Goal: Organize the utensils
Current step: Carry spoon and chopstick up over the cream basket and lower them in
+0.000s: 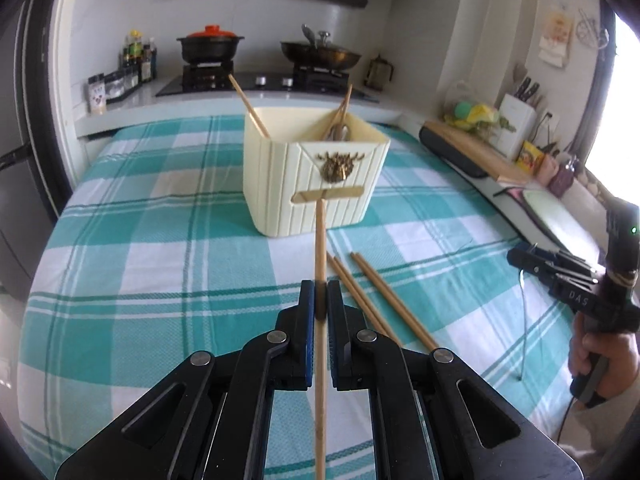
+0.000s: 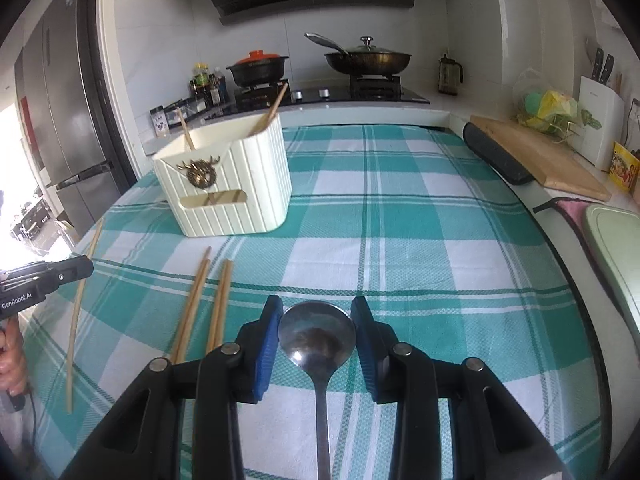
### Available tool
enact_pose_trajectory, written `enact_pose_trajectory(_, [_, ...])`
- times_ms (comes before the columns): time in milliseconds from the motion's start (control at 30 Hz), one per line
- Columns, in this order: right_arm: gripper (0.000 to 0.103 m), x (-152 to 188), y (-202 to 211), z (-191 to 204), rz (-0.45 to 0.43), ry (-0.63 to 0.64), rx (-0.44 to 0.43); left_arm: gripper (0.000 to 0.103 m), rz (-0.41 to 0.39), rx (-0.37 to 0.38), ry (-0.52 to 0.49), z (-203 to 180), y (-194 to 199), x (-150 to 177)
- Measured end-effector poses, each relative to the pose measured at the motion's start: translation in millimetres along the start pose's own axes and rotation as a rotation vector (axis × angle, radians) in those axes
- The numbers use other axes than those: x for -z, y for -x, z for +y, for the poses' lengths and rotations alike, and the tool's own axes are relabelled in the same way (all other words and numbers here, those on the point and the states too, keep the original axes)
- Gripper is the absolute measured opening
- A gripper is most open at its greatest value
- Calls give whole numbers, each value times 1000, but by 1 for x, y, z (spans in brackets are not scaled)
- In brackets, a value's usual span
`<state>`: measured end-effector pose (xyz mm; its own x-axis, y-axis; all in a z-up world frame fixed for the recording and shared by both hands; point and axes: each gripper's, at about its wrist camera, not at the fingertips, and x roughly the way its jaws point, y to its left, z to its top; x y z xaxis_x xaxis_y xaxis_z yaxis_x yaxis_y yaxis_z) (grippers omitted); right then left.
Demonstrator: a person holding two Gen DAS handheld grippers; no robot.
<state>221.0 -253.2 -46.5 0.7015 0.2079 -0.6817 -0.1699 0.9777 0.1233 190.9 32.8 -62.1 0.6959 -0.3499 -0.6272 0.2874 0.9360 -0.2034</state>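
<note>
My left gripper point(image 1: 320, 298) is shut on a wooden chopstick point(image 1: 320, 240) that points toward the cream utensil box point(image 1: 312, 184); it also shows in the right wrist view point(image 2: 78, 312). The box point(image 2: 232, 184) holds chopsticks and a metal utensil. Several loose chopsticks point(image 1: 376, 300) lie on the checked cloth in front of the box, also seen in the right wrist view point(image 2: 204, 308). My right gripper point(image 2: 316, 320) is open, its fingers on either side of a metal spoon point(image 2: 318, 336) lying on the cloth.
The teal checked cloth point(image 2: 400, 220) covers the table. Behind it is a stove with a pot point(image 2: 258, 66) and a wok point(image 2: 368, 60). A wooden cutting board point(image 2: 536, 160), a knife block point(image 2: 600, 120) and a green board point(image 2: 616, 248) line the right side. A fridge point(image 2: 60, 120) stands at left.
</note>
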Motion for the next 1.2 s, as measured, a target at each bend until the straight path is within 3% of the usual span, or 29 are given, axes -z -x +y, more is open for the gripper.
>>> enact_pose_trajectory(167, [36,-1,38,14,-56,13,-39,4,-83,31,37,5,40,-3])
enact_pose_trajectory(400, [36,-5,65,26,-108,22,-62,4,-137,54,75,7,59,0])
enact_pose_trajectory(700, [36,-29,70,35,-139,42,-89,4,-149,59,79,11,60,-9])
enact_pose_trajectory(1200, [36,-106,60,45,-149,100,-151,4,-165,65,70,20,62,-35])
